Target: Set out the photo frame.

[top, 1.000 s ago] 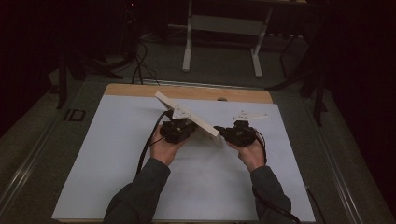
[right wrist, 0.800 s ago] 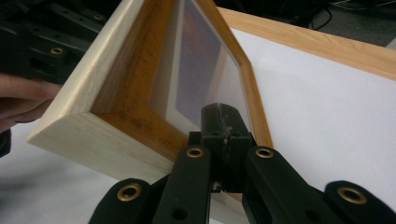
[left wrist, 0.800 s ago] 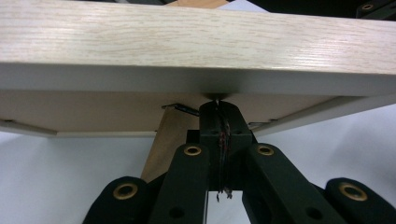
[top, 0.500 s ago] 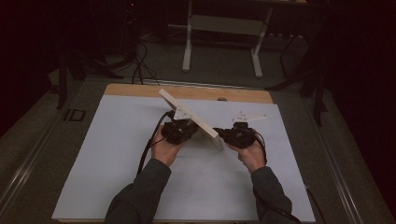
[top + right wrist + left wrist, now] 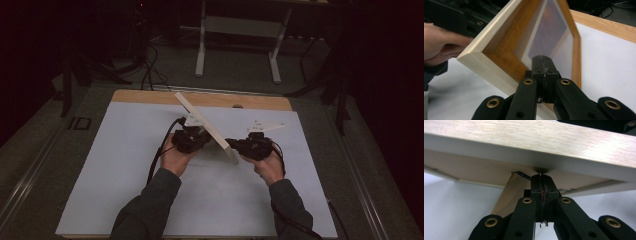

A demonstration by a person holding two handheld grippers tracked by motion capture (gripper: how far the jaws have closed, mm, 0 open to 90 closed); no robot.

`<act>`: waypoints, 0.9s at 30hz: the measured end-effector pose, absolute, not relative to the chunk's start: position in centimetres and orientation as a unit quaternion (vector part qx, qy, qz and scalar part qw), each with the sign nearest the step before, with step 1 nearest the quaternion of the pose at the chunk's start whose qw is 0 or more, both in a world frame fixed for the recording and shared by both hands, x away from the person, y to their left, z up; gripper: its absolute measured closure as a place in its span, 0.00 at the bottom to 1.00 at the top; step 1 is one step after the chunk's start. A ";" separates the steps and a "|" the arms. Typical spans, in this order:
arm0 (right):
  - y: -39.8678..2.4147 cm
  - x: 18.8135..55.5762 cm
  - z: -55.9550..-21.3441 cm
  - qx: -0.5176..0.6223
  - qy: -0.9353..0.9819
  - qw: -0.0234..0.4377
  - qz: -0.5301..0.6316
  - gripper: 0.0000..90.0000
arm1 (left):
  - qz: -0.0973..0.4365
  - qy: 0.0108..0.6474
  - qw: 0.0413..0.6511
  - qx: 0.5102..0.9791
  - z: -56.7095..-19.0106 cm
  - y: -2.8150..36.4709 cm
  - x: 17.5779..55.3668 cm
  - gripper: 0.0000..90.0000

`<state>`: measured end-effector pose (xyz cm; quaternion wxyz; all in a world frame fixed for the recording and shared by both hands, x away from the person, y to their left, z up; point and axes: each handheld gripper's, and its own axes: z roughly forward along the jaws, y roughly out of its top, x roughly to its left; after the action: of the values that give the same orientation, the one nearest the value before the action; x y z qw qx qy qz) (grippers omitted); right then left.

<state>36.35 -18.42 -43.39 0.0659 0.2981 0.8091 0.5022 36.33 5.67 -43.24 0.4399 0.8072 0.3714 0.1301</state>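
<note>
Working down from the biggest thing: white surface [image 5: 125, 190] w/ a wood strip along its far edge, dark floor around it. Standing on it, roughly mid, is a picture frame [image 5: 207, 127], pale wood, tilted on edge between the two hands, one corner low near the right hand, the other end up and away toward the far-left.

Left tool [image 5: 192, 139] sits behind the frame, on its back side. In the left gripper view its jaws are fully closed, pads together, tips [image 5: 541, 180] pressed up against the brown backing board [image 5: 474, 167] just under the frame's rim; looks like a thin dark bit is nipped between the pads, but too small to tell what. A fold-out stand leg [image 5: 507, 195] angles down just beside the jaws.

Right tool [image 5: 252, 146] is on the front side. Right gripper view: jaws closed tight, nothing between them, tips [image 5: 543, 62] resting against the inner lip of the frame [image 5: 499, 50], close to the glass [image 5: 549, 32]. So it props, doesn't grip.

Handling, as I judge it: frame is stiff and prob. fairly light, but glass front = fragile, and smooth wood could slip off closed tips. Balanced only by push from both sides, so it could tip. Better hold: open jaws and clamp the wood rim, not glass or the thin leg.
</note>
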 end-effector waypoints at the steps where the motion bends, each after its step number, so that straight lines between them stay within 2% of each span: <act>1: -18.4 36.3 -43.4 0.298 0.809 0.066 0.502 1.00 | 0.130 0.371 0.440 0.807 -43.2 5.7 36.3 1.00; 27: -16.6 35.5 -43.2 0.263 0.827 0.055 0.494 1.00 | 0.113 0.354 0.435 0.820 -43.0 6.7 36.9 1.00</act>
<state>35.51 -16.58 -43.21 0.0548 0.2629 0.8271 0.4937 36.86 6.65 -43.01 0.4347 0.8205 0.3536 0.1132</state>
